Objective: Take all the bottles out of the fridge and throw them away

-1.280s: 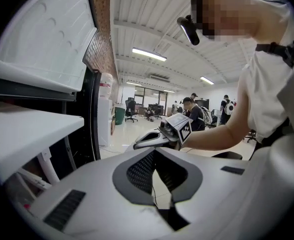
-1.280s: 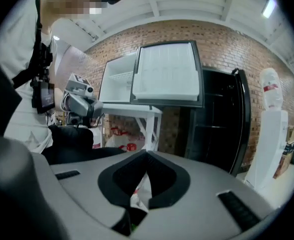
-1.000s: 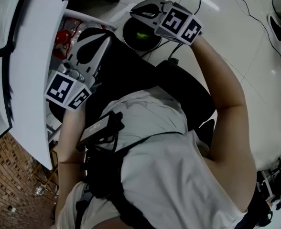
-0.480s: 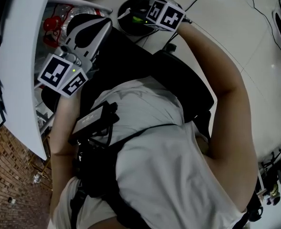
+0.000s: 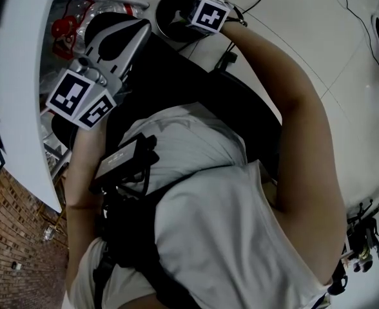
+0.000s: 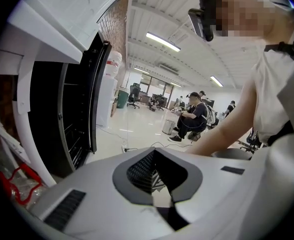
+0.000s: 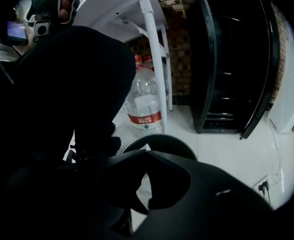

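Two large clear bottles (image 7: 143,100), red-capped, red-labelled, standing upright

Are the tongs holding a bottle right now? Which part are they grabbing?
No, nothing is held. The left tongs and the right tongs are both shut and empty; the right ones hang above the black bin.

Overhead and right gripper views share bin (image 5: 165,19)
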